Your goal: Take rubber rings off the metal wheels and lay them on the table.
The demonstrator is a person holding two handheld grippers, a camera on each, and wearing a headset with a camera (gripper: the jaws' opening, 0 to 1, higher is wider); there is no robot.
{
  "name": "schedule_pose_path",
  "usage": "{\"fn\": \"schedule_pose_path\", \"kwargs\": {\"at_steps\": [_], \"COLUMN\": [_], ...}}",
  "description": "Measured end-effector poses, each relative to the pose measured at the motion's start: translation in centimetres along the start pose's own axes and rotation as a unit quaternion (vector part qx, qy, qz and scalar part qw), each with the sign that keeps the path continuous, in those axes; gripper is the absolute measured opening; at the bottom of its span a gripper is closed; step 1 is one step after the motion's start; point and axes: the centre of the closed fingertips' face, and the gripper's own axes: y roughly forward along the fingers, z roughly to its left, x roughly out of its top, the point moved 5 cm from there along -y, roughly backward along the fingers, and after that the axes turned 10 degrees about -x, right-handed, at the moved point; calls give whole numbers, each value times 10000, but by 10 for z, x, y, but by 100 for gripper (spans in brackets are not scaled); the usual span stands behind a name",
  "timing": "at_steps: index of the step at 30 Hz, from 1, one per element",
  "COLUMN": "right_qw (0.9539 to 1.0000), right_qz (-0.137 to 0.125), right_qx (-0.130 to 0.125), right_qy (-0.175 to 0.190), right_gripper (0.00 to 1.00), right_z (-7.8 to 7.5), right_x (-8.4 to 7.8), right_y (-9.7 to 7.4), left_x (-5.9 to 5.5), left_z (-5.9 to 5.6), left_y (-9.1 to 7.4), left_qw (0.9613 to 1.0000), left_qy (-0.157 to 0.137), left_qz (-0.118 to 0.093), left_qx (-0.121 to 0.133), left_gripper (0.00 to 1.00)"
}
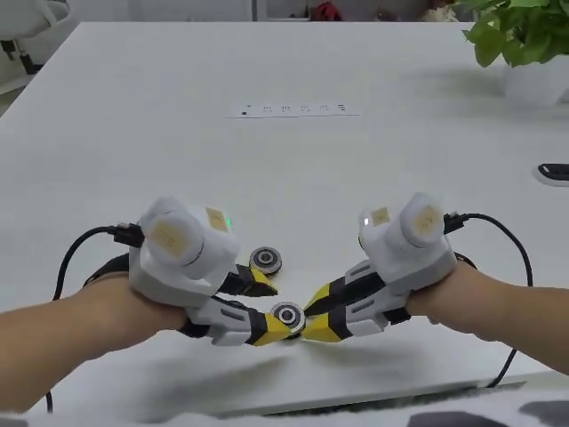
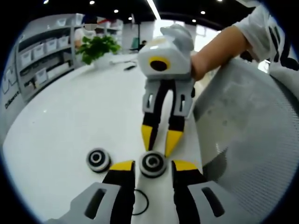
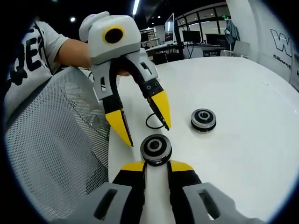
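Forearms and both tools crowd the near edge of the table (image 1: 267,160) in the head view, where the two sets of yellow tips meet at one metal wheel (image 1: 287,315) lying flat on the white top; the left gripper (image 1: 271,307) is spread wide, its lower jaw against the wheel's side and its upper jaw well clear, which reads as a brace to stop the wheel sliding rather than a grasp; the right gripper (image 1: 307,320) comes in from the opposite side with its jaws drawn narrow and their tips at the wheel's rim, probably to pick at the rubber band there, though I cannot tell whether it actually clamps anything; working from opposed sides makes sense, since one tool steadies while the other peels; a second wheel (image 1: 265,260) waits just beyond, near but apart from the first; in the right gripper view a loose rubber ring (image 3: 150,127) lies flat on the table beneath the left tool's jaws, so one ring looks already laid down and the task is partway through.
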Motion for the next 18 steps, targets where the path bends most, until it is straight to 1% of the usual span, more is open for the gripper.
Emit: {"fn": "schedule_pose_path", "kwargs": {"at_steps": [7, 16, 17, 18], "right_qw": [10000, 10000, 10000, 10000], "right_qz": [-16, -38, -41, -40], "right_qx": [-11, -26, -25, -26], "right_qy": [4, 48, 46, 41], "right_gripper": [14, 13, 12, 12], "right_z": [0, 0, 0, 0], "right_x": [0, 0, 0, 0], "right_y": [0, 0, 0, 0], "left_x": [-1, -4, -2, -3], "left_z": [1, 0, 0, 0], "left_y": [4, 10, 11, 10], "left_qw": [10000, 10000, 9999, 10000], "left_qy": [-43, 23, 105, 64], "left_qz": [-6, 87, 46, 67], "left_qx": [5, -7, 10, 5], "left_gripper": [25, 20, 20, 19]}}
